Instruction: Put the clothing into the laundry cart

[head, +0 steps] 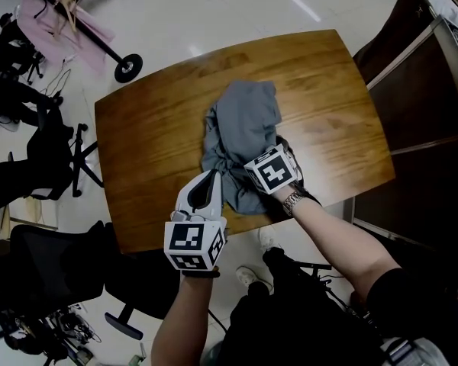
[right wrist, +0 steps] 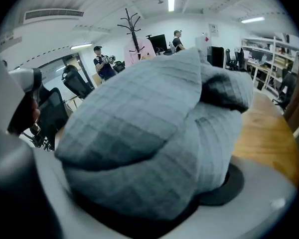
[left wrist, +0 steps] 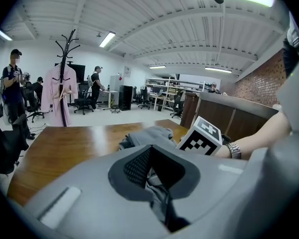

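We find the garment [head: 243, 132] on the table's [head: 153, 128] middle, left gripper [head: 211, 180] at its lower-left edge, right gripper [head: 261, 158] lower right, coat rack [head: 84, 33] upper left.

We wear a dark short sleeve [head: 403, 287], dark trousers [head: 286, 319], pale shoes [head: 250, 277] and a metal-link watch [head: 292, 200] on the right wrist. Our left claw [left wrist: 152, 171] and right claw [right wrist: 139, 193] are smooth pale grey shells with dark inner pads. Each carries a white cube [head: 195, 242] printed with black square markers.
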